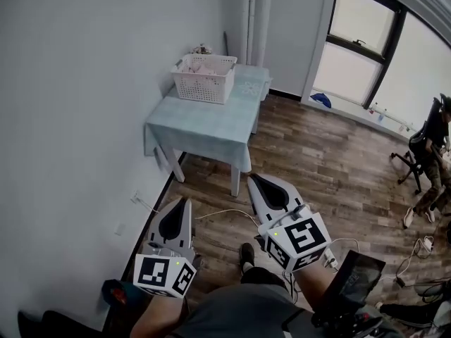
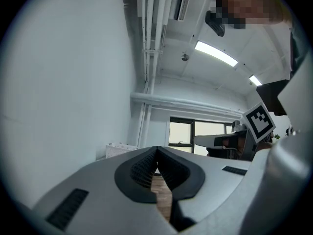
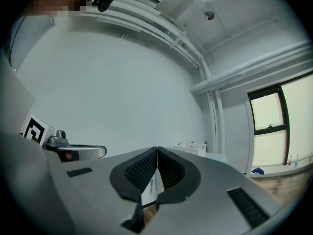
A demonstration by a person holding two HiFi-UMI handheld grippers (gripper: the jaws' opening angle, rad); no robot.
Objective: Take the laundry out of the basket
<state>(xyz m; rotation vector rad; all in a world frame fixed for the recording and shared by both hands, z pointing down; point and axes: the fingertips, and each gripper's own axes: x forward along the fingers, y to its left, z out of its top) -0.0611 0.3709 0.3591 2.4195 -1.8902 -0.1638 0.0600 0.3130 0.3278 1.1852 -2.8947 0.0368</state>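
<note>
A white slatted laundry basket (image 1: 204, 78) stands at the far end of a small table with a pale blue cloth (image 1: 201, 125), against the left wall. Pinkish laundry (image 1: 205, 67) shows inside it. My left gripper (image 1: 186, 201) and right gripper (image 1: 251, 179) are held low over the wooden floor, well short of the table, both shut with nothing between the jaws. In the left gripper view the left gripper (image 2: 157, 150) points toward the basket (image 2: 119, 150). From the right gripper view, the right gripper (image 3: 157, 149) is shut too, and the basket (image 3: 191, 147) is small in the distance.
A white wall runs along the left. A person sits on a chair (image 1: 430, 164) at the far right near the windows. Cables and a power strip (image 1: 416, 255) lie on the floor at right; a blue object (image 1: 321, 100) lies below the window.
</note>
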